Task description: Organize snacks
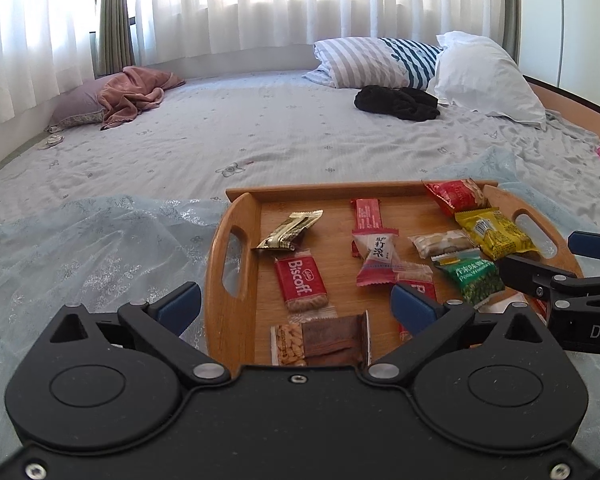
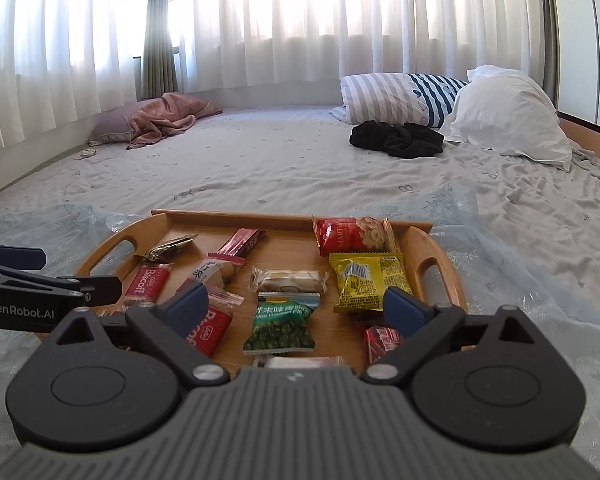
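I find both tools empty above the near edge of the wooden tray (image 1: 236, 240), which sits on a pale lace cloth (image 1: 100, 248) spread over the bed (image 1: 260, 132). The left gripper (image 1: 296, 300) has its jaws spread wide, with nothing between them; the right gripper (image 2: 296, 306) likewise stands wide and holds nothing. The snacks all lie inside the tray, flat and loosely spaced, which I judge keeps each packet reachable singly: a Biscoff packet (image 1: 302, 284), a green pea packet (image 2: 280, 326), a yellow packet (image 2: 364, 284) and a red nut packet (image 2: 352, 234) leaning on the far wall (probably tossed there, not stood).

Obscured: the nearest packets are cut off by the gripper bodies in both views. A second Biscoff packet (image 2: 208, 330) sits partly behind my right tool's blue pad. Small print is unreadable.
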`<state>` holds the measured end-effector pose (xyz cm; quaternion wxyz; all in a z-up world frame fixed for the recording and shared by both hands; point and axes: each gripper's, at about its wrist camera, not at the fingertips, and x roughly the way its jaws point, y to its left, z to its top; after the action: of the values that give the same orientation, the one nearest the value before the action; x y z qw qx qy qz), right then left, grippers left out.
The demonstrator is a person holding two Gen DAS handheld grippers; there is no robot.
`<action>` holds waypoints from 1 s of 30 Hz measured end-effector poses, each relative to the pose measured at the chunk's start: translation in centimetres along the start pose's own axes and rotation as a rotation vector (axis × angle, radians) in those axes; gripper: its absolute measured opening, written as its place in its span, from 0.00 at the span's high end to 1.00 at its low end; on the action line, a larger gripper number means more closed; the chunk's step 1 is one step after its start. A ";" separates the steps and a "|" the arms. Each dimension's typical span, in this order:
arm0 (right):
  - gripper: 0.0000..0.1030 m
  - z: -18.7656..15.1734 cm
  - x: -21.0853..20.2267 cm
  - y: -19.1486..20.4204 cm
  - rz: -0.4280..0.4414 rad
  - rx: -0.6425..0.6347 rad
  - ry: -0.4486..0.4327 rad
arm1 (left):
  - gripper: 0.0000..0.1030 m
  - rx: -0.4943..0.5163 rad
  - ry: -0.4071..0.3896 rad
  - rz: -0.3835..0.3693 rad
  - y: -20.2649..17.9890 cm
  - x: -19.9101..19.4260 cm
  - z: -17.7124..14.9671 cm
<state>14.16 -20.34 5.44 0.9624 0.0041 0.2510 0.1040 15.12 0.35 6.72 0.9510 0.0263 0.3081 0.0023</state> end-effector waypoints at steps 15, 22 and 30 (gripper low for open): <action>0.00 -3.1 -2.8 0.2 -0.008 0.003 -0.009 | 0.01 -0.023 0.018 0.005 -0.7 -2.8 -3.2; 0.00 -5.2 -2.2 -0.3 -0.026 0.013 0.026 | 0.01 -0.050 0.036 0.023 -0.8 -2.3 -4.9; 0.00 -7.2 -1.4 -0.2 -0.048 -0.018 0.051 | 0.01 -0.038 0.073 0.024 -1.4 -0.5 -6.9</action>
<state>9.54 -21.15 -0.17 0.9579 -0.0132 0.2745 0.0833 10.64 -0.76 1.36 0.9394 0.0120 0.3421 0.0207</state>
